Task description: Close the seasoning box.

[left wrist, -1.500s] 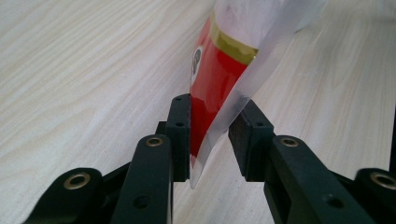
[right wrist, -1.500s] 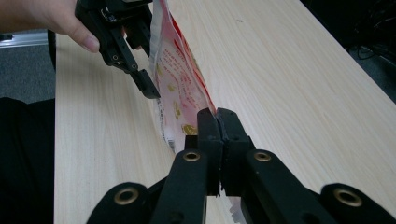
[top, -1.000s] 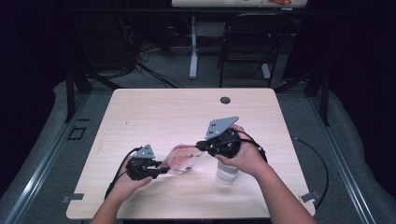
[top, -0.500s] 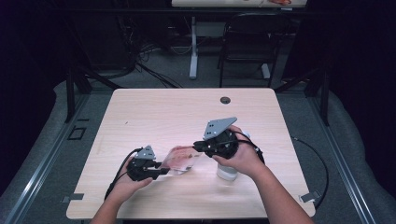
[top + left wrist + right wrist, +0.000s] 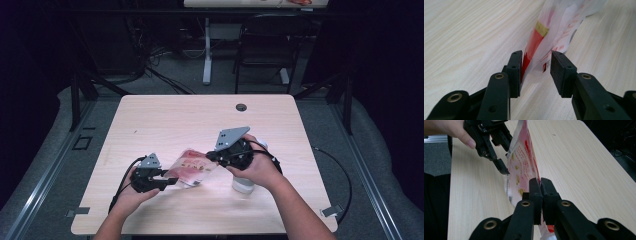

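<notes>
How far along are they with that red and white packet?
Done: the packet is lifted off the table. In hand: the right tool clamps one edge, while the left tool, whose jaws have just been opening, straddles the other edge loosely. Left: apparently regripping; the white container waits untouched.

Two matte black, two-jaw hand-held grippers: left gripper [image 5: 167, 181], right gripper [image 5: 210, 156]; each topped with a grey three-cornered plate [image 5: 231, 136] drilled with small holes; black cable [image 5: 122, 186] looping from the left one, another trailing at the right; flat rectangular jaw pads [image 5: 559, 72] of dull black; jaw arms dotted with brass-ringed screw holes [image 5: 525, 203] and plain dark bolt holes; bare forearms, no sleeves or gloves.
</notes>
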A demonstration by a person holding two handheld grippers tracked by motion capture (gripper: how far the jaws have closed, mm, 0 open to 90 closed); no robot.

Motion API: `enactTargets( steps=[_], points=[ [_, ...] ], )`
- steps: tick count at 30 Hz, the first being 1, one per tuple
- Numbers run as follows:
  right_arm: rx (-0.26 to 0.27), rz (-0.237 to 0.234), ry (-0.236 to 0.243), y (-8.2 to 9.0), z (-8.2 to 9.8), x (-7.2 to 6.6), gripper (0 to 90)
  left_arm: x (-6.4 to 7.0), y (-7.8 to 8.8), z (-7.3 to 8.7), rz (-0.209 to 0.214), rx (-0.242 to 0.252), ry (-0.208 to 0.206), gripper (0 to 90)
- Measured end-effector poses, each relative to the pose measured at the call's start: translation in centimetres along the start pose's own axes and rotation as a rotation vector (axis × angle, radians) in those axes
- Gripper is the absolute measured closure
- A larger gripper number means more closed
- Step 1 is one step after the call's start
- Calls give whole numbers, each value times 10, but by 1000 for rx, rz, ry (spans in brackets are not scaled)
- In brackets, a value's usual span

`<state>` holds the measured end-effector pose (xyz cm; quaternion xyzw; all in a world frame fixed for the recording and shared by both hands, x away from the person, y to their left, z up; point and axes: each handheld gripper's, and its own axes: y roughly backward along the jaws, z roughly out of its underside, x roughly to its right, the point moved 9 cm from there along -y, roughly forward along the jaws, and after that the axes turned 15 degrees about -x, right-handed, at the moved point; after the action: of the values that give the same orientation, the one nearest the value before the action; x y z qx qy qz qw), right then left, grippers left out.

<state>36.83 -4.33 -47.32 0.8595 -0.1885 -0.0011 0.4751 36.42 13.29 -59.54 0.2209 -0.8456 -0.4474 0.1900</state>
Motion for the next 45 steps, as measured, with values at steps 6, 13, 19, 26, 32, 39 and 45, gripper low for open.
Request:
enactTargets(
  steps=[6, 13, 19, 26, 32, 39, 45],
  points=[
    [22, -15, -12, 0, -3, -1, 826, 2, -5, 1, 4, -18, -12, 651],
    [37, -18, -19, 0, -6, -2, 765, 1, -7, 3, 19, -17, -10, 660],
    [57, -26, -27, 2, -9, -2, 749, 3, -9, 2, 21, -15, -15, 667],
    [63, -29, -8, 1, -15, -7, 788, 8, -18, 1, 12, -45, -33, 677],
    [53, -26, 7, 0, -19, -8, 790, 9, -15, -2, 13, -25, -32, 652],
    [49, -29, 21, -3, -23, -11, 777, 11, -8, -6, 15, 11, -36, 620],
    [50, -40, 26, -5, -28, -13, 745, 11, 0, -6, 19, 26, -32, 628]
  ],
)
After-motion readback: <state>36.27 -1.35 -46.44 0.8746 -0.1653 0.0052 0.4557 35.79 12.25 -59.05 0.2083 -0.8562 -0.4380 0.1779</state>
